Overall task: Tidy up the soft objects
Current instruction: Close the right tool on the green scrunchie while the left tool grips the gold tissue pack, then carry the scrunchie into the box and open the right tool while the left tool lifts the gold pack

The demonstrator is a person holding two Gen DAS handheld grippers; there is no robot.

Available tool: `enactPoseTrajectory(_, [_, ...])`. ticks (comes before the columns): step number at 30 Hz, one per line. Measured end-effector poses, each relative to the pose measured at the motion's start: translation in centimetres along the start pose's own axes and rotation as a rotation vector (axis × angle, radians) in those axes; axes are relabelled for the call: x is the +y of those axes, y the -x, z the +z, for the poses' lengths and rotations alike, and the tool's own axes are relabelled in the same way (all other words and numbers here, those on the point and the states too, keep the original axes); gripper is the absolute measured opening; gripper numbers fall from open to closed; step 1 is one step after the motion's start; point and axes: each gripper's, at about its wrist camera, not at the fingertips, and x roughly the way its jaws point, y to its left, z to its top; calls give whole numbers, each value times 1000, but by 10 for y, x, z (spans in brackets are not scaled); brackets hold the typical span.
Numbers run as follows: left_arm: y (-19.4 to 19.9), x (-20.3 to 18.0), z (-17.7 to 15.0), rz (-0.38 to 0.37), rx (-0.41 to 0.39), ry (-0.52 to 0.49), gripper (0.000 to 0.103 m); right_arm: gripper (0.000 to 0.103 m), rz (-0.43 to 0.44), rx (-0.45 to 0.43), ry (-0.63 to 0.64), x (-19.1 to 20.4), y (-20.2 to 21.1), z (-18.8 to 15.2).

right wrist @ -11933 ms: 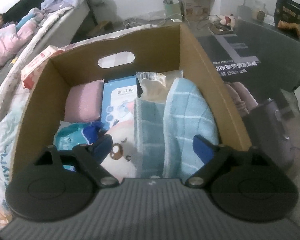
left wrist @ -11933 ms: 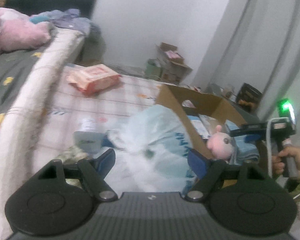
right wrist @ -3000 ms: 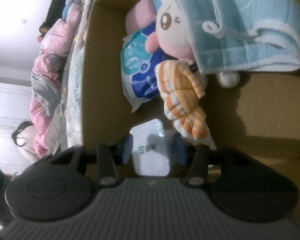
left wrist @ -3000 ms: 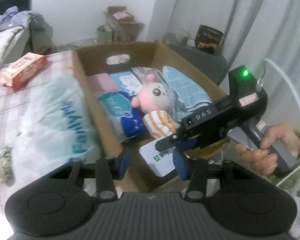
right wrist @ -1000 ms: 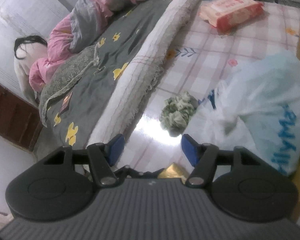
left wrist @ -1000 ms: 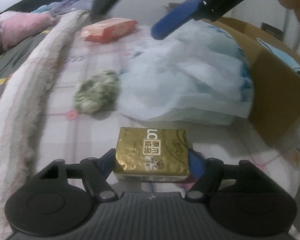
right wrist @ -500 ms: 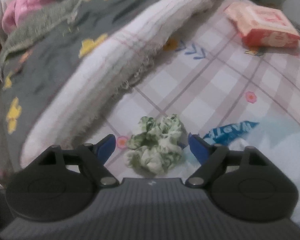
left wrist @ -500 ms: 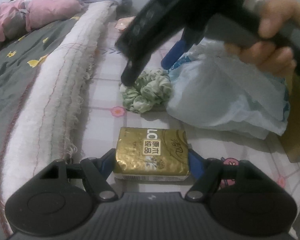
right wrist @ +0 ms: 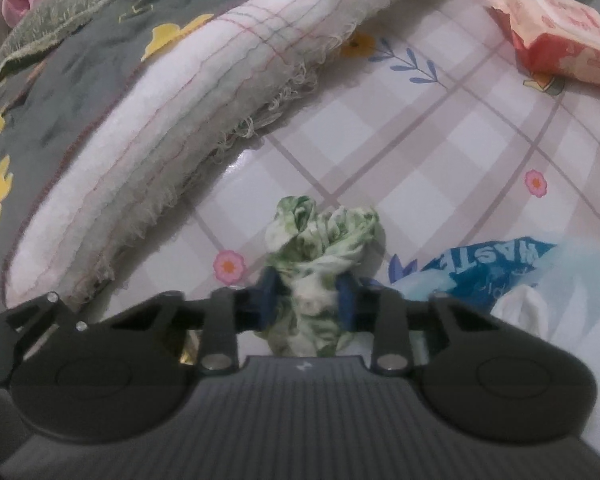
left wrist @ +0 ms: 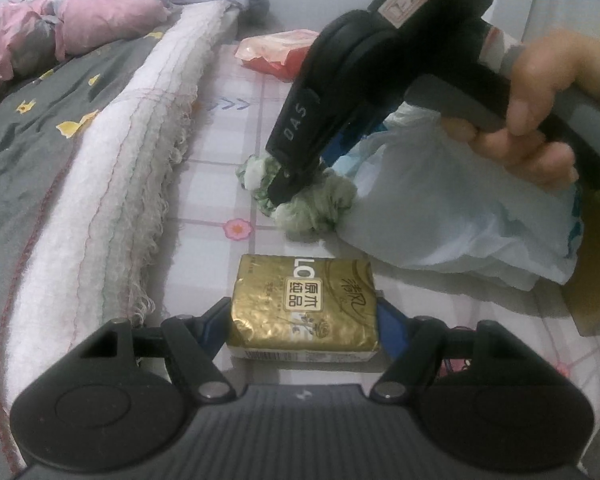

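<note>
Closing right gripper [right wrist: 307, 294] now pinches green scrunchie [right wrist: 324, 248] — floor-level.

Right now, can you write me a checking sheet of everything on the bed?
Surface: checked sheet with small flowers, under everything.
Job's things: green scrunchie pinched in the right gripper; gold tissue pack between the left gripper fingers; red-pink wipes pack lying farther back.
Clutter: pale plastic bag with blue letters beside the scrunchie; cardboard box edge past the bag.
Grippers: right jaws have just closed on the scrunchie; left grips the tissue pack.
Cables: nothing seen.
Surroundings: rolled white blanket, grey quilt with yellow shapes, pink bedding.
</note>
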Motion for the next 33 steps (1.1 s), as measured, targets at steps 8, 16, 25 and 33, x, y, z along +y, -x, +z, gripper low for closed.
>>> enactPoseTrajectory(8, [21, -7, 1, 19, -48, -18, 75, 16, 100, -125, -97, -6, 42, -3])
enactPoseTrajectory(16, [54, -19, -2, 28, -114, -38, 75, 16, 221, -245, -214, -17, 90, -20])
enactPoseTrajectory(25, [92, -37, 3, -14, -199, -67, 75, 16, 294, -398, -297, -24, 159, -67])
enactPoseTrajectory(33, [109, -67, 5, -89, -240, -112, 75, 16, 297, -493, -383, -33, 203, -135])
